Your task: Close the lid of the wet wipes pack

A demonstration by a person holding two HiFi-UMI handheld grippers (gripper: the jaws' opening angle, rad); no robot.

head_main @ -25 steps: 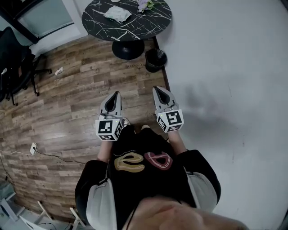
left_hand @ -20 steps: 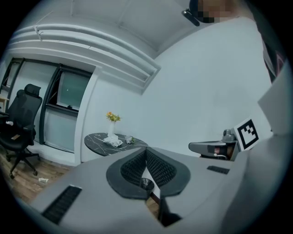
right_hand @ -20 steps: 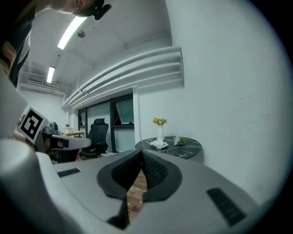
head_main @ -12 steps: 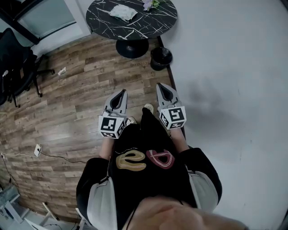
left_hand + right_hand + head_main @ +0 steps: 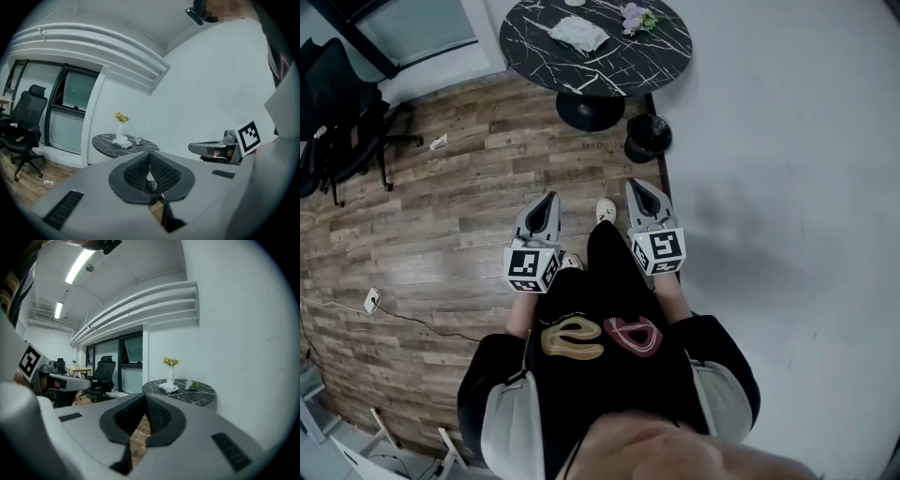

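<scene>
Wood floor (image 5: 459, 187) underfoot, white wall (image 5: 787, 141) off to the right of the jaws, and a round black marble surface (image 5: 525, 56) well ahead of both of them. On that surface lies the pack (image 5: 578, 35), a pale crumpled-looking shape, far beyond the jaw tips and a touch to the left of the line between them. It's too small from here to tell how its lid sits. Flowers (image 5: 635, 17) lie just beside it, on the wall side.

Left gripper (image 5: 547, 198) is held out at chest height, jaws pressed together with nothing between them. Right gripper (image 5: 636, 186) is level with it and close alongside, jaws likewise together and empty. Both point forward toward the surface.

A dark bin (image 5: 646, 139) stands on the floor between the right jaws and the surface's foot, against the wall. An office chair (image 5: 342, 112) sits far off to the left of the left jaws.
</scene>
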